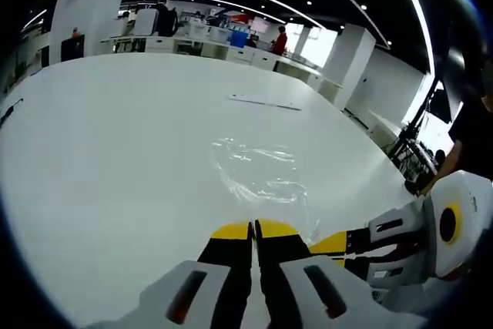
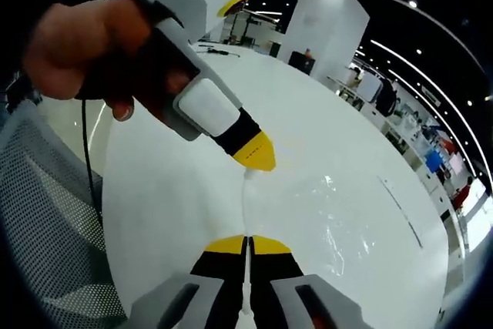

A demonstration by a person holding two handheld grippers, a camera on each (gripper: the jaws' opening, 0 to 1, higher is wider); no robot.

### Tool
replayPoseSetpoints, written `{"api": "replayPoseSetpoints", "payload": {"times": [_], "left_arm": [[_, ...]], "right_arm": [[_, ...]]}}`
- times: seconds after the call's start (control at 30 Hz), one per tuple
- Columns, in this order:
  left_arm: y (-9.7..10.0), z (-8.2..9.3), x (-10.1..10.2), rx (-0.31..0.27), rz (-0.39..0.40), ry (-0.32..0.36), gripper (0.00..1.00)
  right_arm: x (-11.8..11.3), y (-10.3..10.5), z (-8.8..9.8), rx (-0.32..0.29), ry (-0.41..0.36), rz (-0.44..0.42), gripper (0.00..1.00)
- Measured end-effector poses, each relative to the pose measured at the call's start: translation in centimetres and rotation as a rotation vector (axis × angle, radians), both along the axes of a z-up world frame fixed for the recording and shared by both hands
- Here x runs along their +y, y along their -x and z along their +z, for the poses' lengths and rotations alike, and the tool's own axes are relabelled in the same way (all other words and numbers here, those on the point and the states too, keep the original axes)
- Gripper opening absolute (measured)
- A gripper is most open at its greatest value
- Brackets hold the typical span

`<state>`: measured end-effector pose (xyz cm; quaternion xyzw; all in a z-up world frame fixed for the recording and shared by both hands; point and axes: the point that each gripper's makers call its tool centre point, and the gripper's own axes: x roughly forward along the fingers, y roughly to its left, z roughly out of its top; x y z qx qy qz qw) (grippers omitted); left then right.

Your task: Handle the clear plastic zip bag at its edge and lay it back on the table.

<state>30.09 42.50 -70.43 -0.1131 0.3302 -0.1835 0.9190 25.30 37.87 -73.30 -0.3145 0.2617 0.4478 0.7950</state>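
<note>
The zip bag (image 1: 258, 167) ahead of the left gripper's (image 1: 253, 230) closed fingertips is clear, thin plastic film, crinkled and glinting. It lies on a smooth, matt white table (image 1: 115, 144). Both grippers have matt hard-plastic shells, white and black, with yellow tips; the right gripper (image 2: 248, 244) pinches the film's edge. Beside the fingers, a grey mesh chair back (image 2: 46, 221) looks woven.
</note>
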Motion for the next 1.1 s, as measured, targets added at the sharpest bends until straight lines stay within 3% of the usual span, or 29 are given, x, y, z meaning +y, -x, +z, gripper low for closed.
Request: {"api": "replayPoseSetpoints", "payload": {"times": [0.13, 0.2, 0.43, 0.77, 1.0, 1.1], "left_arm": [[-0.2, 0.1, 0.1, -0.006, -0.008, -0.006, 0.01], [-0.2, 0.2, 0.3, -0.031, -0.029, -0.043, 0.03], [0.7, -0.3, 0.5, -0.047, -0.080, -0.078, 0.13], [1.7, 0.5, 0.8, -0.120, -0.163, -0.232, 0.16], [1.9, 0.9, 0.9, -0.189, -0.312, -0.383, 0.15], [2.0, 1.1, 1.0, -0.203, -0.343, -0.408, 0.15]], "right_arm": [[-0.2, 0.0, 0.2, -0.008, 0.005, 0.007, 0.00], [-0.2, -0.1, 0.2, -0.014, 0.008, 0.009, 0.00], [-0.7, -0.1, 0.7, -0.025, 0.017, 0.016, 0.00], [-0.9, 0.0, 0.7, -0.024, 0.034, 0.040, 0.00], [-0.4, 0.2, 0.4, -0.019, 0.039, 0.066, 0.00], [-0.4, 0.3, 0.3, -0.022, 0.044, 0.073, 0.00]]}}
